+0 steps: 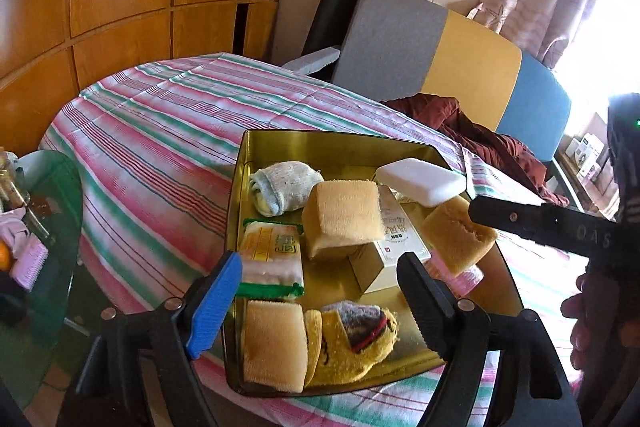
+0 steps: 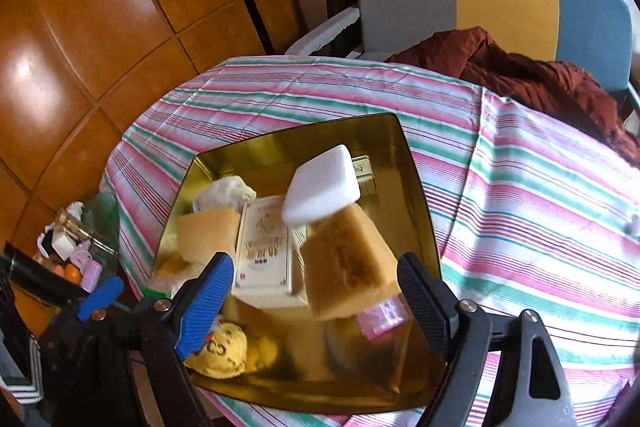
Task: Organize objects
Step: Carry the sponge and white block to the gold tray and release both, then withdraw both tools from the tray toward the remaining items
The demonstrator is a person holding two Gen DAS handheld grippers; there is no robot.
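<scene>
Just ahead of the right gripper (image 2: 316,301), whose jaws stand open and empty, a tan sponge (image 2: 348,267) leans tilted in the gold tray (image 2: 416,187), long axis running near-to-far. Likewise open and empty, the left gripper (image 1: 320,301) sits farther left over the near-left items, so the right one is nearer.

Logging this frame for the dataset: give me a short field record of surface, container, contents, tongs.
surface: striped tablecloth
container: gold tray
contents: white soap bar topmost, three tan sponges, cream box, grey sock roll, yellow sock, green-edged packet
left tongs: open, holding nothing
right tongs: open, over the tray, holding nothing
</scene>
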